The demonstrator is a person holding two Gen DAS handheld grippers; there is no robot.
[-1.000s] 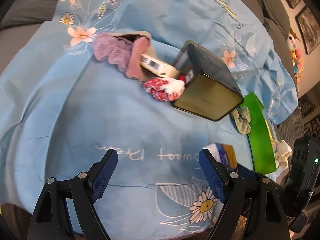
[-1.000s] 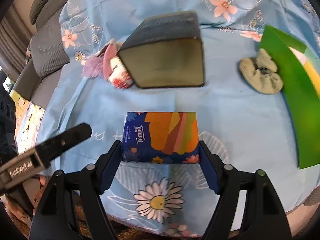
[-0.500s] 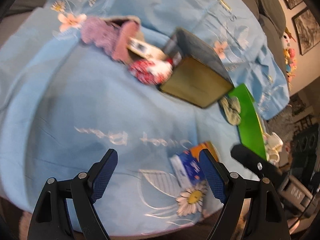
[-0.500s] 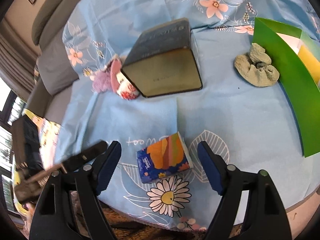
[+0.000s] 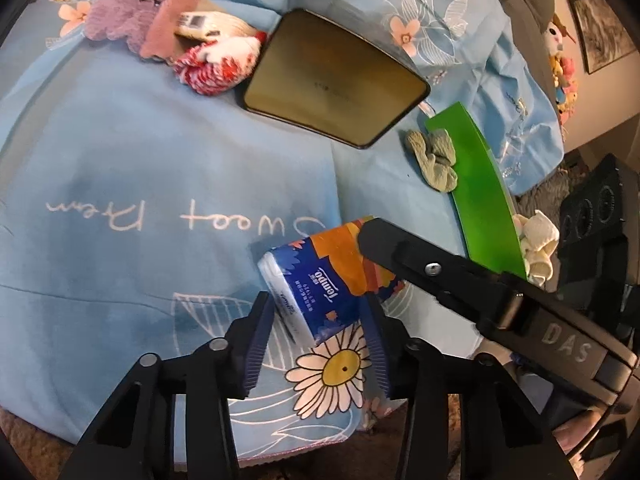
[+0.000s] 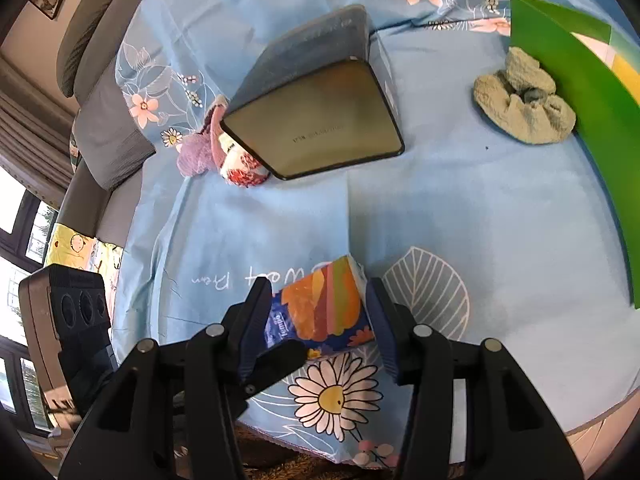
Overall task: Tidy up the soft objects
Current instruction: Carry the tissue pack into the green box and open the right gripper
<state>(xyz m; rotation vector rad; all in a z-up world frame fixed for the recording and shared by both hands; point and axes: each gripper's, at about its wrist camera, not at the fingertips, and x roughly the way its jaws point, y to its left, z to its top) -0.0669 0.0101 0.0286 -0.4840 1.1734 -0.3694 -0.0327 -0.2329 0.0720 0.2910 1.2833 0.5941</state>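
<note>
Half a second ago the Tempo tissue pack lay free on the blue floral cloth with both tools spread wide around it; now both have narrowed onto it. The left gripper has its fingers pressed to the pack's near end, clamped on it. The right gripper likewise has its fingers against the pack's two sides, gripping it. The pack sits at the cloth's 6 o'clock edge, over the printed daisy.

Only the left view shows the cream sock bundle at 3 o'clock, beyond the green folder, and the label on the item behind the red-and-white sock at 11 o'clock. Only the right view shows the folder's yellow inner face at 2 o'clock. Both views show the dark tin box tipped on its side at 12 o'clock and the grey-green sock touching the folder.
</note>
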